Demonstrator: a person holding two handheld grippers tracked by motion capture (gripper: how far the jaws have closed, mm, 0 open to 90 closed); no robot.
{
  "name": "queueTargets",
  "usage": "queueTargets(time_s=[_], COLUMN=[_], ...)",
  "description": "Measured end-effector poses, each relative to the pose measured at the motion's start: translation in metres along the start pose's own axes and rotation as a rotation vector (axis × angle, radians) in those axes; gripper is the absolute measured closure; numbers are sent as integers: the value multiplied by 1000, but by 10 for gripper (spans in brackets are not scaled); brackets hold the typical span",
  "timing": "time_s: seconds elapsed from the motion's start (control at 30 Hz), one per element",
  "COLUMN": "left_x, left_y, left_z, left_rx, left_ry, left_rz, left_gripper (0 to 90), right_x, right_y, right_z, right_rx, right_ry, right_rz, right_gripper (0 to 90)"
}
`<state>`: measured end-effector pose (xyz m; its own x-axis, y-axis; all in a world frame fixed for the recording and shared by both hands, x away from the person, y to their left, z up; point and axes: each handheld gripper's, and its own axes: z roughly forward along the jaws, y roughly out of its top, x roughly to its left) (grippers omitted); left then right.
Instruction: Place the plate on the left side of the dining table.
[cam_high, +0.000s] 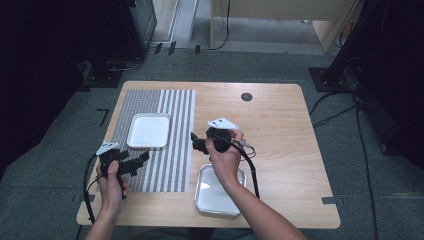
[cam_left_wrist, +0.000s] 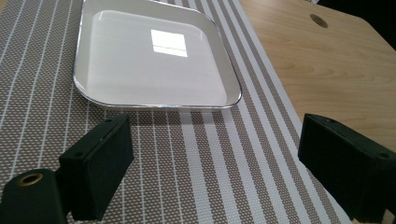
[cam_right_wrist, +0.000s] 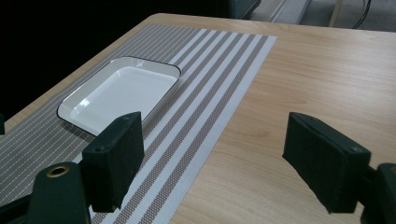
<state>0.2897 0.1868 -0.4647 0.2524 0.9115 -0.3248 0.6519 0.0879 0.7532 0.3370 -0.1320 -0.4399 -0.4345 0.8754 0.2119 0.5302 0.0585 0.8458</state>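
The tabletop (cam_high: 280, 125) is pale wood-grain with a smooth matt finish. On it lies a woven striped placemat (cam_high: 172, 145) of coarse, matt mesh. The white tray (cam_left_wrist: 154, 56) is glossy like enamel, with a shiny metallic rim. Both claws' jaws are matt black plastic.

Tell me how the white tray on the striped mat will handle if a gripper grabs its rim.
The white tray looks rigid and shallow, so probably it lifts flat. Its glossy surface may slip between pads. Sitting flat on the mat, it seems unlikely to tip.
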Motion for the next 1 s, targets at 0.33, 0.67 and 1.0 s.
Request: queueTargets(time_s=[0.33, 0.67, 1.0], left_x=[-20, -41, -47], left_y=[-23, -39, -49], left_z=[0, 3, -2], left_rx=[36, 54, 40], left_ry=[-28, -45, -39], left_rz=[41, 94, 124], left_gripper=[102, 102, 101], right_x=[-19, -37, -62], right_y=[-10, -27, -50], right_z=[-21, -44, -67], right_rx=[-10, -14, -15], right_ry=[-20, -51, -103], right_rz=[21, 32, 43], right_gripper=[207, 208, 208])
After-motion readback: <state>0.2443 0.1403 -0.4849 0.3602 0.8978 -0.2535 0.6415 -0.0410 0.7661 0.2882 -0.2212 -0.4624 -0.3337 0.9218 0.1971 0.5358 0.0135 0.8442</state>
